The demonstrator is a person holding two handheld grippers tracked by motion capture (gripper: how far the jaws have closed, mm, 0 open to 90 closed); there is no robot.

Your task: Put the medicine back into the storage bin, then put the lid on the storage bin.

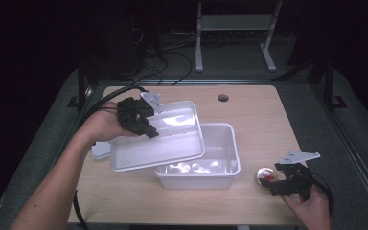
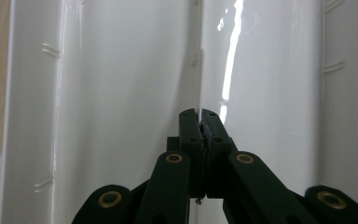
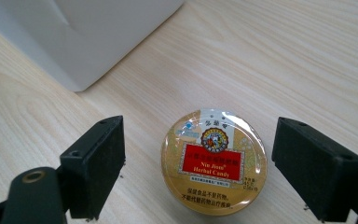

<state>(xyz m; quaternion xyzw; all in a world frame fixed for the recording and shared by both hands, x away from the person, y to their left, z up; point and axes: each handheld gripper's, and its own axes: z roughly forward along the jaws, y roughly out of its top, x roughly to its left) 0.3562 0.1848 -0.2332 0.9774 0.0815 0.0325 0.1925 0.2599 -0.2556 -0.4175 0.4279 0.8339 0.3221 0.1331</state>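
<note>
My left gripper (image 1: 149, 130) is shut on the rim of a white plastic lid (image 1: 167, 139), which hangs tilted over the left part of an open white box (image 1: 223, 158). In the left gripper view the jaws (image 2: 199, 114) pinch a thin edge of the lid (image 2: 121, 93). A round golden candy tin (image 1: 265, 176) sits on the wooden table to the right of the box. My right gripper (image 1: 278, 184) stands open around it. In the right gripper view the tin (image 3: 214, 161) lies between the spread jaws of that gripper (image 3: 200, 154), and neither pad touches it.
The box holds some pale shiny items (image 1: 191, 167), partly hidden by the lid. A small white object (image 1: 100, 149) lies at the table's left edge under the lid. A cable hole (image 1: 223, 97) is at the back. A corner of the box (image 3: 98, 32) is near the tin.
</note>
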